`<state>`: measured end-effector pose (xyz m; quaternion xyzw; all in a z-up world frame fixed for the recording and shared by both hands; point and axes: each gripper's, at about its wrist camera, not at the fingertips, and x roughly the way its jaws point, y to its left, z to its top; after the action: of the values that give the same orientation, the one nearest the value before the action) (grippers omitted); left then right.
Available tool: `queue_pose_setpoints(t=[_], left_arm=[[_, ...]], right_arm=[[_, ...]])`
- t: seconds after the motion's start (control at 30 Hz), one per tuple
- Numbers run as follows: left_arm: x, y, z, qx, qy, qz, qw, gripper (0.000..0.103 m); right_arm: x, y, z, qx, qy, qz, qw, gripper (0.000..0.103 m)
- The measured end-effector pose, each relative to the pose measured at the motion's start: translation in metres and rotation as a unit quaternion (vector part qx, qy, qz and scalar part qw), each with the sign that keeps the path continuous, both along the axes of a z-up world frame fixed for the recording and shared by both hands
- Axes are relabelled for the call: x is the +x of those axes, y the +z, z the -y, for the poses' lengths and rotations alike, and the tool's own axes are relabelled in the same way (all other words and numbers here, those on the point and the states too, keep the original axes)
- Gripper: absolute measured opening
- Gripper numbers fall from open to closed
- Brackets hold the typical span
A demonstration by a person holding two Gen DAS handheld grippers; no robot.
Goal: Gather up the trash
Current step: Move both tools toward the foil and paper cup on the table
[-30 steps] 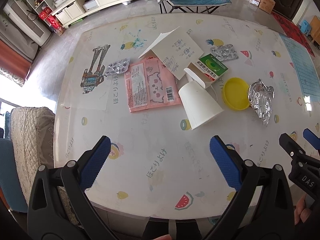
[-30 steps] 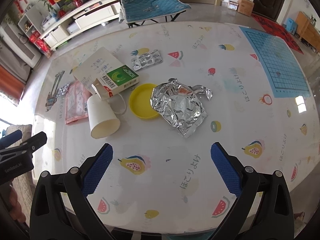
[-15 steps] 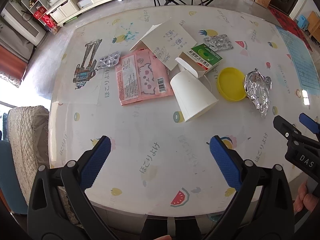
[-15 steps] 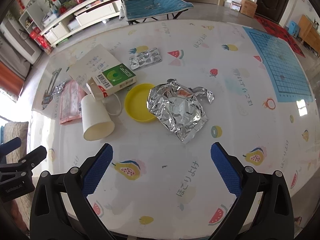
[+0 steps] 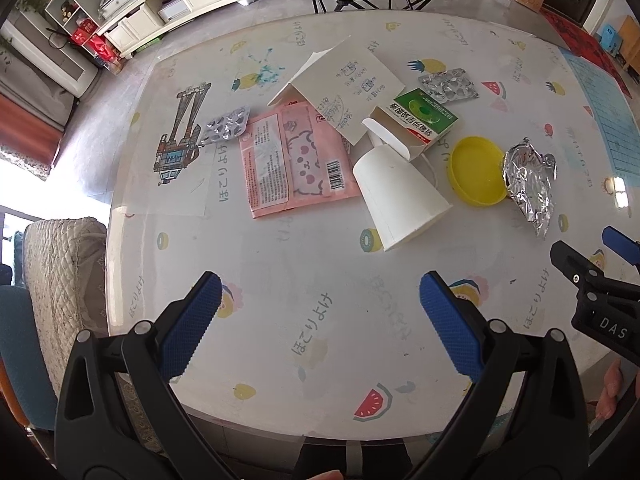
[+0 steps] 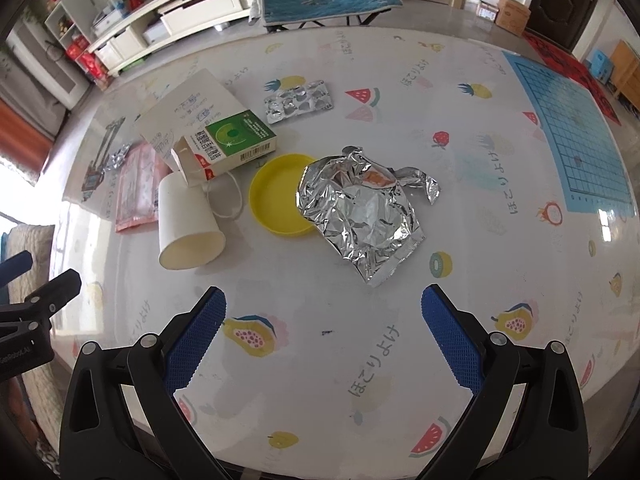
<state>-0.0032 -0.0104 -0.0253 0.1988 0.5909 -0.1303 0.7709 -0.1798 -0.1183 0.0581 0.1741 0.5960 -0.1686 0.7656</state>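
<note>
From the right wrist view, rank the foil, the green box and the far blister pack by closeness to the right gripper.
1. Crumpled foil, just ahead of the right gripper, slightly right.
2. Green box, farther back on the left.
3. Blister pack, farthest, behind the box near centre.

left gripper [image 5: 320,312]: black plastic frame, two arms splaying toward 10 and 2 o'clock, each tipped with a blue pad [image 5: 192,324] in fine diamond knurling. silver round rivets dotted along each arm, two a side, plus long teardrop cut-outs in the outer frame. right gripper [image 6: 323,322]: same build, black frame, blue cross-hatched pads [image 6: 452,340], silver rivets, matching cut-outs. seen from the left camera at 3 o'clock, black body with white "das" lettering and a small screw near the tip. from the right camera at 9 o'clock, the left one's black side with faint white lettering, too small to read. bare fingers [image 5: 610,392] at 4 o'clock.
</note>
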Motion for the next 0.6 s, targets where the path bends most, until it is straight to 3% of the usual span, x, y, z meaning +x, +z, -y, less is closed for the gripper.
queue_pose_setpoints(t=[0.6], left_arm=[[0.013,-0.005,0.018,-0.004,0.001,0.003,1.0000,0.097]], right_arm=[[0.014,-0.005,0.009,0.030,0.004,0.018,0.999,0.097]])
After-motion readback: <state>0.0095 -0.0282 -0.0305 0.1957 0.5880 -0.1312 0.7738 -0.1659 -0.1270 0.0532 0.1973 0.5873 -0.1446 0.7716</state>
